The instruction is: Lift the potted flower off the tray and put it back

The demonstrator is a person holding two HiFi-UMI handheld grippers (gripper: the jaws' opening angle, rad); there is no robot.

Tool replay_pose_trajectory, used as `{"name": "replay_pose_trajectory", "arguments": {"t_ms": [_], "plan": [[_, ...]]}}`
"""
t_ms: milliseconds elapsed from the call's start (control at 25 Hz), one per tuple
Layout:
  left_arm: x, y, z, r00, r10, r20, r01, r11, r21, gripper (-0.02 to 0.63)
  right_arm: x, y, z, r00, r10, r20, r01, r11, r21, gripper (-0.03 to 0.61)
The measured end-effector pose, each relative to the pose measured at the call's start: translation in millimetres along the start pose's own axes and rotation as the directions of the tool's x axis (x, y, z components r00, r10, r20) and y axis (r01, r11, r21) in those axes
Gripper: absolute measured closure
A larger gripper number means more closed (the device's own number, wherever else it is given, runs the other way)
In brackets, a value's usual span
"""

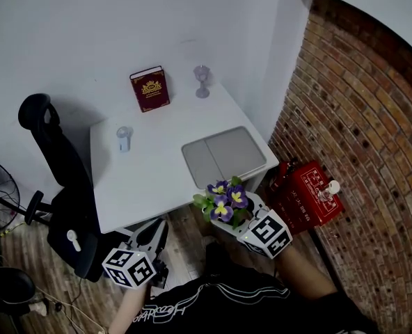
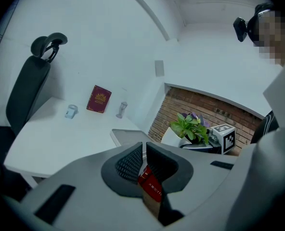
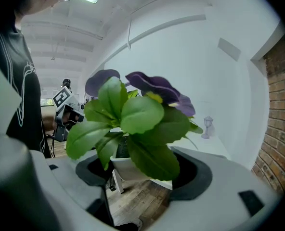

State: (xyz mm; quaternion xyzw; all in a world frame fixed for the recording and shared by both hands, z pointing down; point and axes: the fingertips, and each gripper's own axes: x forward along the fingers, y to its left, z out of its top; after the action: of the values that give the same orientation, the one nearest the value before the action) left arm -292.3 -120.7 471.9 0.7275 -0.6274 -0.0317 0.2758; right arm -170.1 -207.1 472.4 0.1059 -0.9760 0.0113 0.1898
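Observation:
The potted flower [image 1: 223, 202], purple blooms over green leaves in a white pot, hangs in the air just off the white table's [image 1: 150, 179] near edge. My right gripper [image 1: 230, 221] is shut on its pot. In the right gripper view the leaves [image 3: 133, 124] fill the middle and the pot sits between the jaws. The grey tray [image 1: 223, 155] lies bare at the table's right side, apart from the pot. My left gripper [image 1: 157, 229] hovers below the table's front edge at lower left. Its jaws stand almost together with nothing between them. The left gripper view shows the flower [image 2: 191, 129] to its right.
A red book [image 1: 149, 88], a glass goblet [image 1: 202, 81] and a small cup [image 1: 124, 138] stand on the table's far part. A black office chair [image 1: 60, 186] is at the left. A red box [image 1: 310, 193] sits on the floor by the brick wall [image 1: 359, 138].

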Motion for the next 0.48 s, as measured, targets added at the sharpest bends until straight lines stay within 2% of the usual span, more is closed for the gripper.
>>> {"name": "replay_pose_trajectory", "arguments": {"t_ms": [480], "plan": [[-5.1, -2.7, -1.9, 1.000, -0.002, 0.007, 0.002, 1.000, -0.003, 0.566, -4.3, 3.6, 1.6, 1.000, -0.004, -0.001, 0.004, 1.000, -0.010, 0.235]]}}
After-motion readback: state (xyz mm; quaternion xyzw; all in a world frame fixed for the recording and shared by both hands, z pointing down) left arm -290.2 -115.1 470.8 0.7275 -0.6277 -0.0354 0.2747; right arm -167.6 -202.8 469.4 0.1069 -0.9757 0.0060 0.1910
